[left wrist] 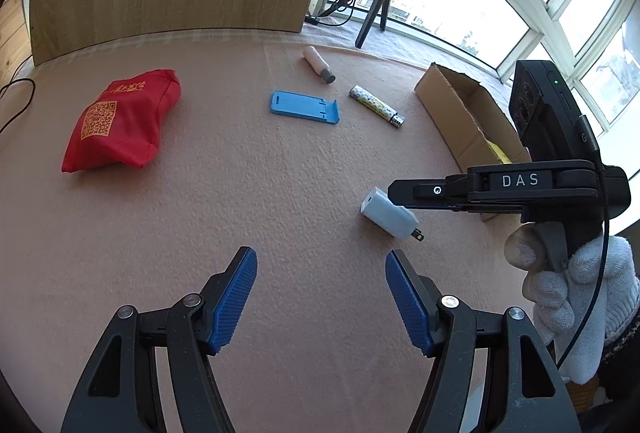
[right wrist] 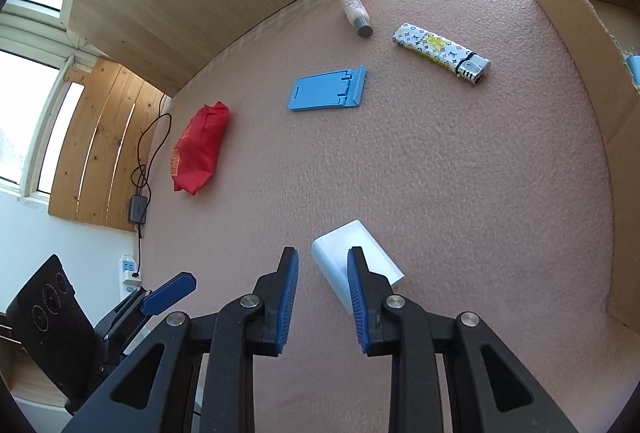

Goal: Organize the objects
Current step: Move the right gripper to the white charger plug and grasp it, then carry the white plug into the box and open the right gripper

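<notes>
Two grippers are hovering over the pink felt table (right wrist: 460,161), both with jaws spread and gripping nothing. The left gripper (left wrist: 321,265) is hanging over bare felt; the right gripper (right wrist: 323,265) is sitting just above the white charger (right wrist: 374,253), its right finger overlapping it. Farther off are lying a blue phone stand (right wrist: 328,89), a red pouch (right wrist: 200,149), a patterned lighter (right wrist: 440,47) and a small bottle (right wrist: 354,11). A cardboard box (right wrist: 580,33) is standing open at the right edge.

right tool (left wrist: 394,189): "DAS" | red pouch (left wrist: 120,121): QR code, gold script unreadable
</notes>
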`<state>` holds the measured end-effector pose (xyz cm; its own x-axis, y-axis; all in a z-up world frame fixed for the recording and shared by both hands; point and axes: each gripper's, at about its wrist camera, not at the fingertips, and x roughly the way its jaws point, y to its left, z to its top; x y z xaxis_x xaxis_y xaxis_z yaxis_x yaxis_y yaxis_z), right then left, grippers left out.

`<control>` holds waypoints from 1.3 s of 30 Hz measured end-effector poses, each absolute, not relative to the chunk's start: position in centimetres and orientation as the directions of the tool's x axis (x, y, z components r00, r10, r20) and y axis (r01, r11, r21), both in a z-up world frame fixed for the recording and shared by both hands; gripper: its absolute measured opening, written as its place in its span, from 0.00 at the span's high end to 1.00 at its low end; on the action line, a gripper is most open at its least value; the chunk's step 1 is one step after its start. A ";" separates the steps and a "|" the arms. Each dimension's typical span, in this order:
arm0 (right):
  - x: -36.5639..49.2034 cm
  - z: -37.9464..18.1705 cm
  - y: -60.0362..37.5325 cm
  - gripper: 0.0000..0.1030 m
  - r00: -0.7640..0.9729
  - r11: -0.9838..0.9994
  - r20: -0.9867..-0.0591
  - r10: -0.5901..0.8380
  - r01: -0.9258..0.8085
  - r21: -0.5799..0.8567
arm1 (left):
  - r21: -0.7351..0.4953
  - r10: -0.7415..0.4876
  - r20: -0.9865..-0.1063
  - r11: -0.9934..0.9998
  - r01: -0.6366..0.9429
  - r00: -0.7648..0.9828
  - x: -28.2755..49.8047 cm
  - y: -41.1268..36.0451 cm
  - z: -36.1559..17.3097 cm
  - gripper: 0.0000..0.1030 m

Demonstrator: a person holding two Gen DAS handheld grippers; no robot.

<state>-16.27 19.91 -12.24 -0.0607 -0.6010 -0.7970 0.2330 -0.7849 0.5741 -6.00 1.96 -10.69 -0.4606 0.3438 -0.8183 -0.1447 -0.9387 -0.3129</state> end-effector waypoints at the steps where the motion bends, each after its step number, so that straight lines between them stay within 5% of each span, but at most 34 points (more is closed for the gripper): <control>1: -16.0 -12.3 19.6 0.77 -0.045 -0.775 -0.790 -0.611 0.236 0.586 | -0.313 0.345 -0.819 -0.938 -0.147 -0.458 -6.0 2.1 -10.7 0.32; 6: -15.8 -11.8 20.0 0.75 -0.078 -0.778 -0.786 -0.613 0.235 0.583 | -0.336 0.365 -0.820 -0.931 -0.145 -0.441 -6.1 2.5 -11.2 0.32; 10: -16.6 -12.5 21.3 0.54 -0.065 -0.786 -0.797 -0.601 0.226 0.575 | -0.365 0.388 -0.826 -0.921 -0.136 -0.409 -6.5 3.3 -12.1 0.31; 30: -17.6 -14.6 18.5 0.54 0.102 -0.746 -0.848 -0.519 0.430 0.509 | -0.477 0.491 -0.812 -0.870 -0.126 -0.316 -8.8 9.3 -16.3 0.32; 39: -17.8 -15.0 18.9 0.60 0.127 -0.733 -0.840 -0.527 0.432 0.525 | -0.465 0.483 -0.806 -0.874 -0.138 -0.342 -10.2 10.0 -16.7 0.43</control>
<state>-17.76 18.89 -15.04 0.1274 -0.5270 -0.8403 0.4318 -0.7332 0.5253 -10.24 9.98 -16.68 -0.3424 0.4829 -0.8059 -0.1379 -0.8743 -0.4653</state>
